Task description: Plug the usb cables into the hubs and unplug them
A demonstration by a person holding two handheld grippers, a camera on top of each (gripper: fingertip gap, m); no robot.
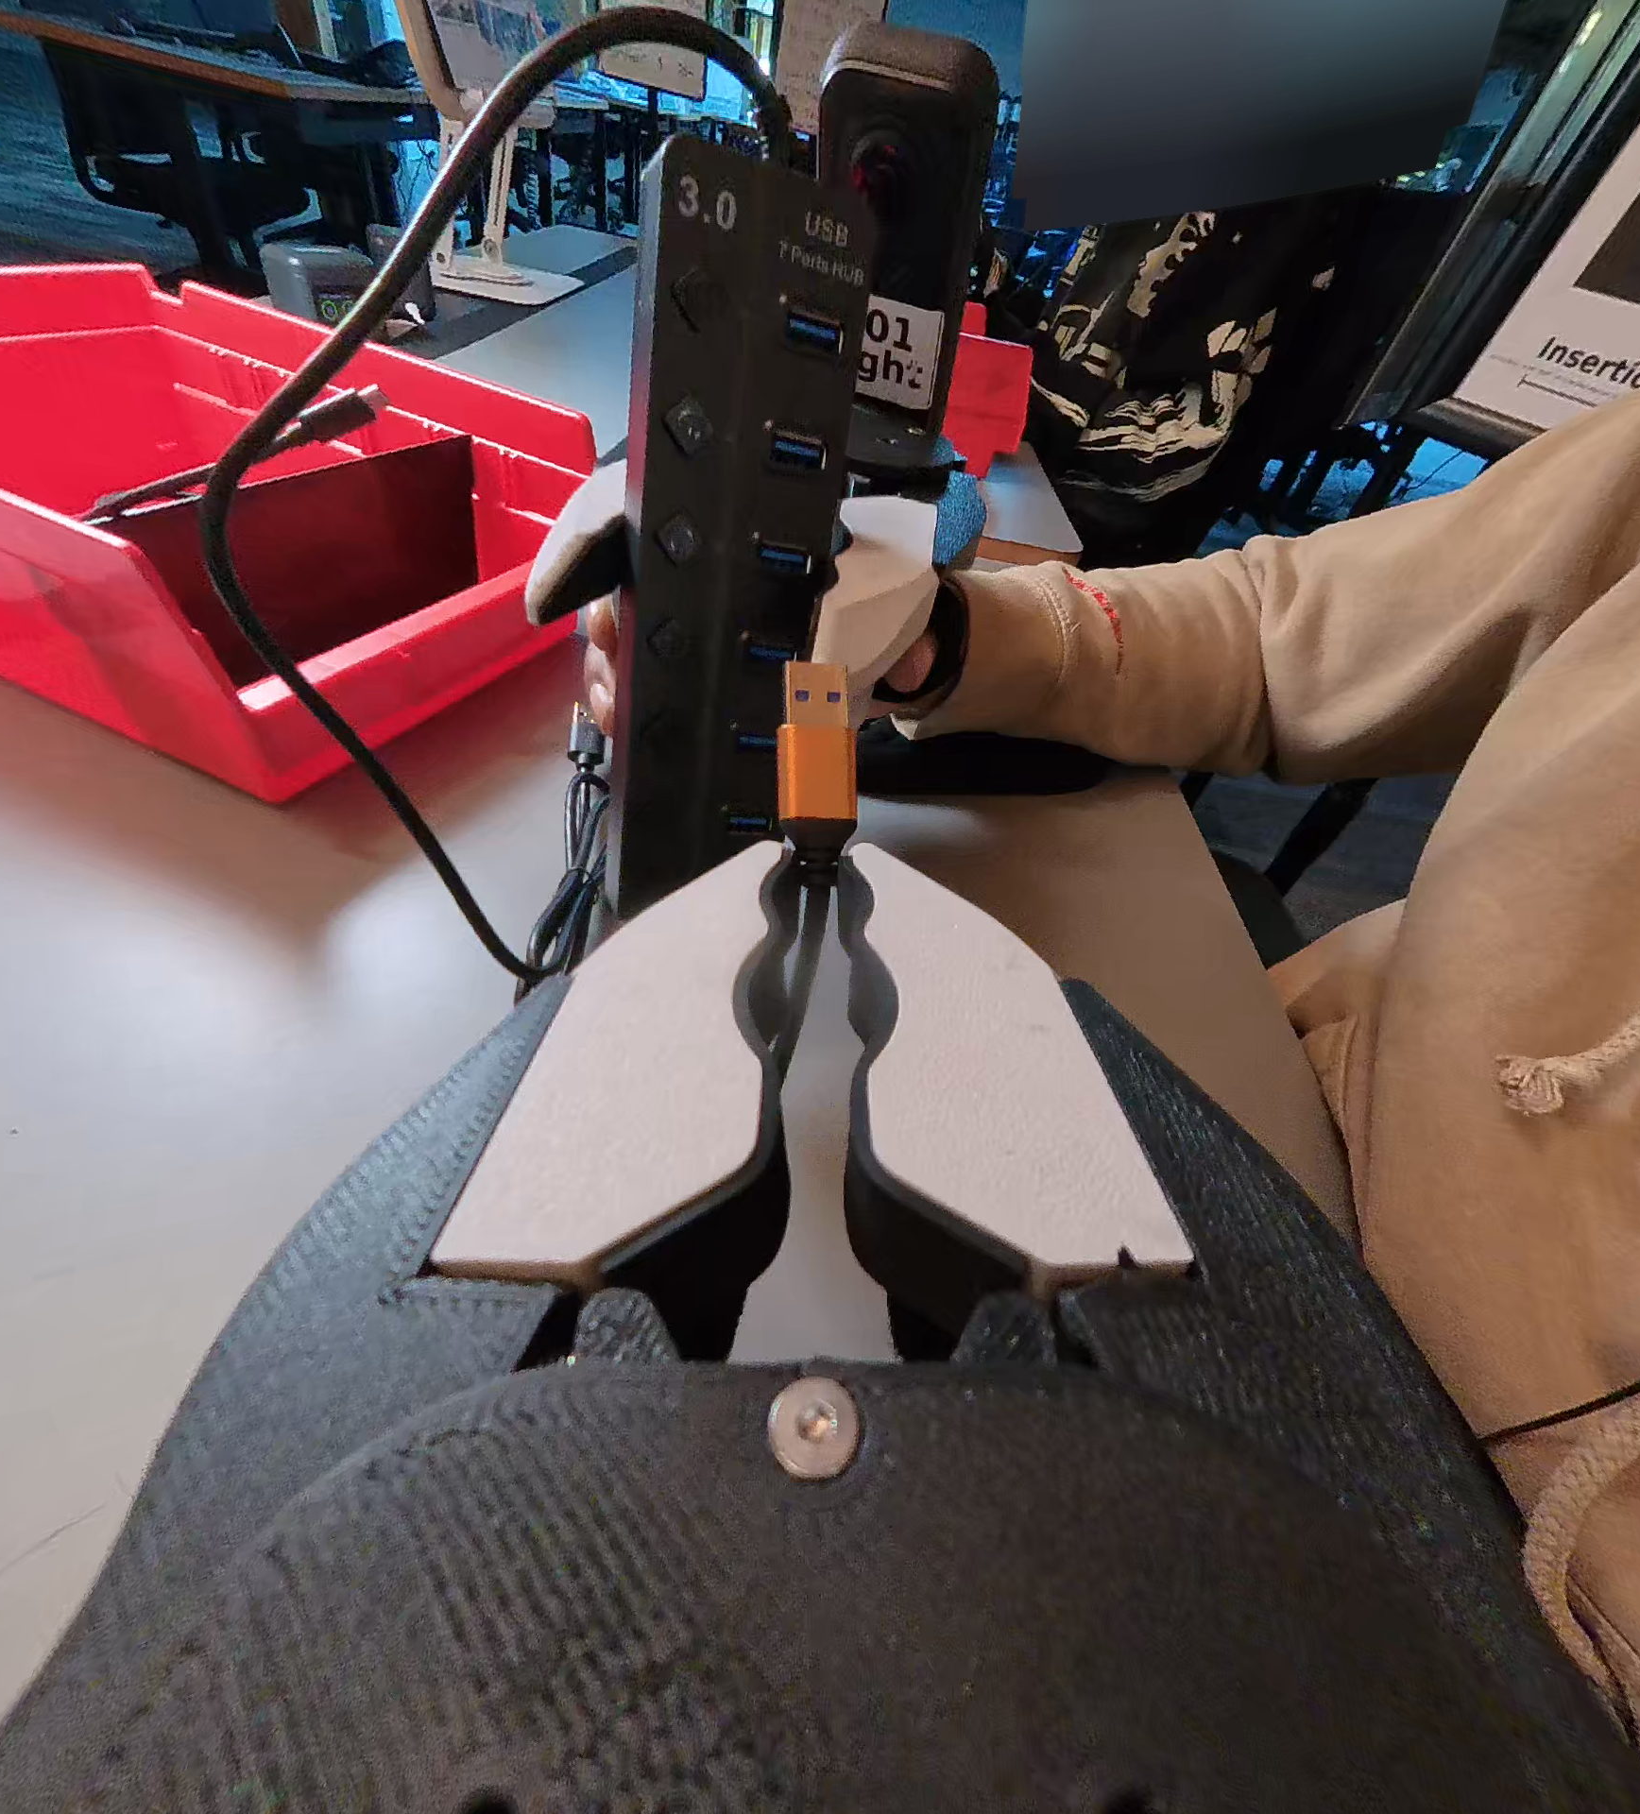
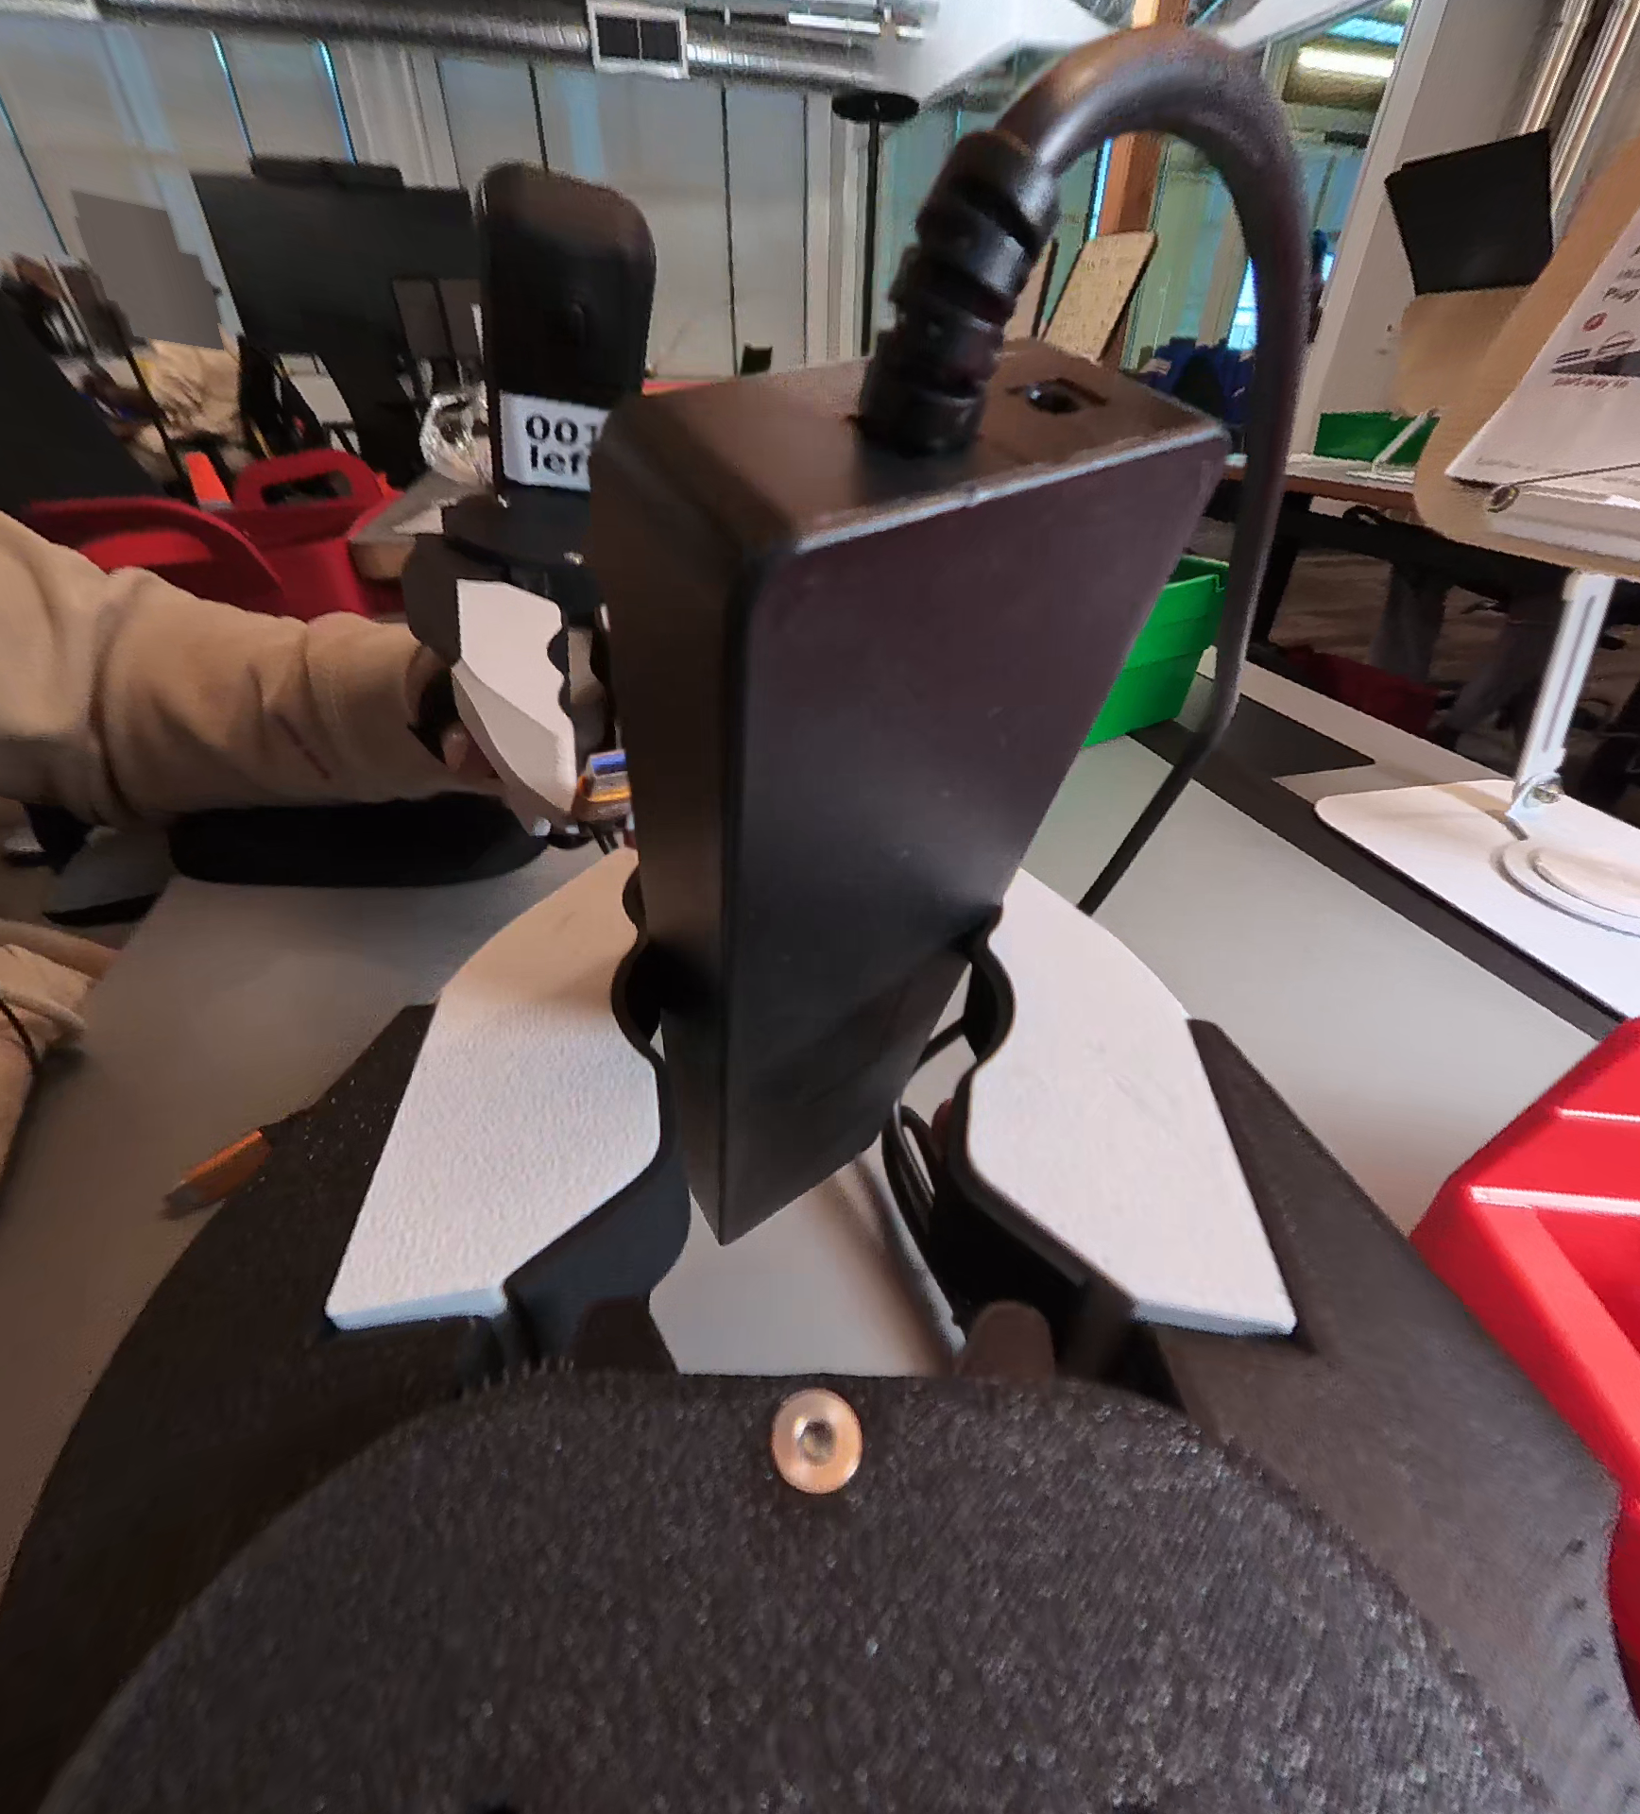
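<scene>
My left gripper (image 1: 808, 869) is shut on the cable of an orange USB plug (image 1: 816, 761). The plug points up with its metal tip beside the lower blue ports of a tall black USB hub (image 1: 738, 510), close to it but not inserted. The hub stands upright, held by my right gripper (image 1: 728, 579), seen beyond it. In the right wrist view my right gripper (image 2: 811, 957) is shut on the hub's plain back (image 2: 855, 746). The hub's thick black cable (image 2: 1228, 196) arcs out of its top. The left gripper (image 2: 522, 687) and the orange plug (image 2: 600, 785) show behind the hub's left edge.
A red bin (image 1: 237, 510) with a dark divider and a loose cable end sits at left on the grey table (image 1: 109, 1031); its corner shows in the right wrist view (image 2: 1601, 1276). A bundled black cable (image 1: 576, 883) lies by the hub's base. A person's beige sleeve (image 1: 1287, 638) crosses the right.
</scene>
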